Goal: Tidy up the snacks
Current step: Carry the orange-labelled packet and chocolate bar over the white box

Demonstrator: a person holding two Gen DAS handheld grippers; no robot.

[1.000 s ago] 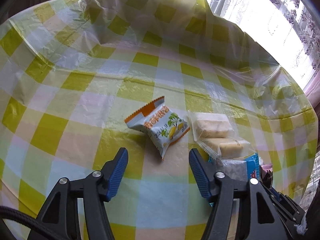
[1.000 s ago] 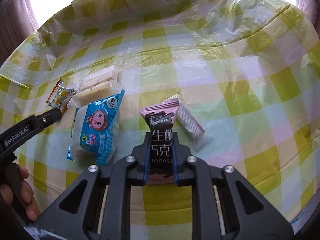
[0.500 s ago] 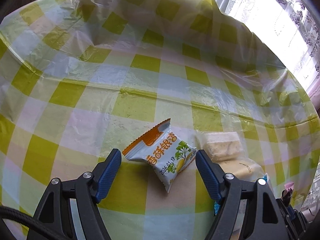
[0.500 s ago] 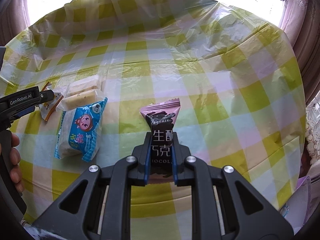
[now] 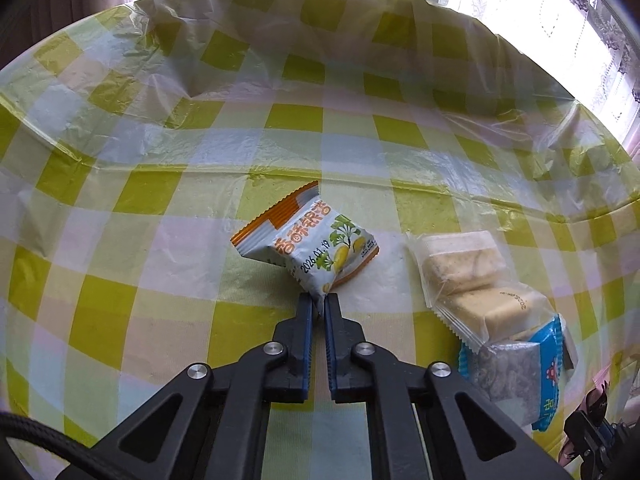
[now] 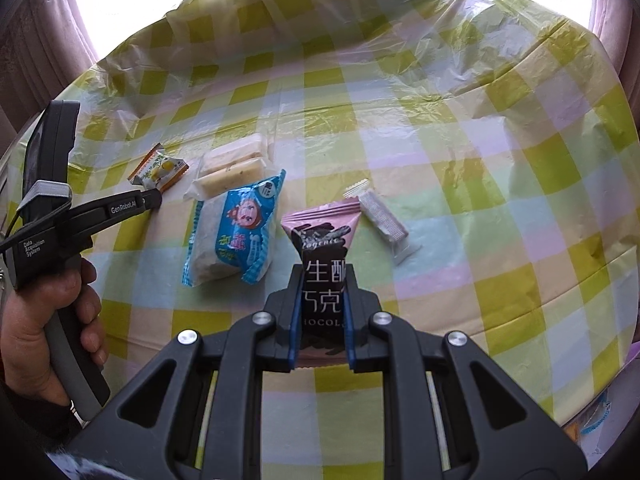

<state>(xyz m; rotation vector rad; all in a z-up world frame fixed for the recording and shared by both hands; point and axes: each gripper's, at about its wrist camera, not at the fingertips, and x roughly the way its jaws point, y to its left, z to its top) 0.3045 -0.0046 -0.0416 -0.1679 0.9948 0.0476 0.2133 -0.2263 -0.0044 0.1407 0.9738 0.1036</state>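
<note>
Closed since the earlier frames, the left gripper (image 5: 319, 304) now pinches the near corner of the orange-and-white snack packet (image 5: 308, 242), which it previously only straddled with its fingers (image 5: 305, 322) spread wide. That corner is raised between the blue pads, while the rest of the packet lies on the checked surface (image 5: 120, 280) just ahead. To the right of it, apart, rest two clear-wrapped biscuit packs (image 5: 460, 260), one overlapping the other, and nearer the camera's right edge a blue cartoon packet (image 5: 536, 376) touches the closer biscuit pack.

From the right wrist camera, the right gripper (image 6: 320, 292) is clamped on a pink-and-brown chocolate packet (image 6: 322, 248), held upright with its pink crimped end pointing away; the grip matches that of the earlier frames. Just beyond and to the right of this packet lies a small pink-and-clear wrapper (image 6: 380, 216) on the surface. To the left lies the blue cartoon packet (image 6: 236, 228), with the biscuit packs (image 6: 232, 164) behind it and the orange-and-white packet (image 6: 158, 166) farther left, met by the tip of the left gripper (image 6: 154, 198). A hand (image 6: 44, 320) grasps that gripper's handle at the left edge. Bright windows and curtains (image 6: 52, 32) close the far background.
</note>
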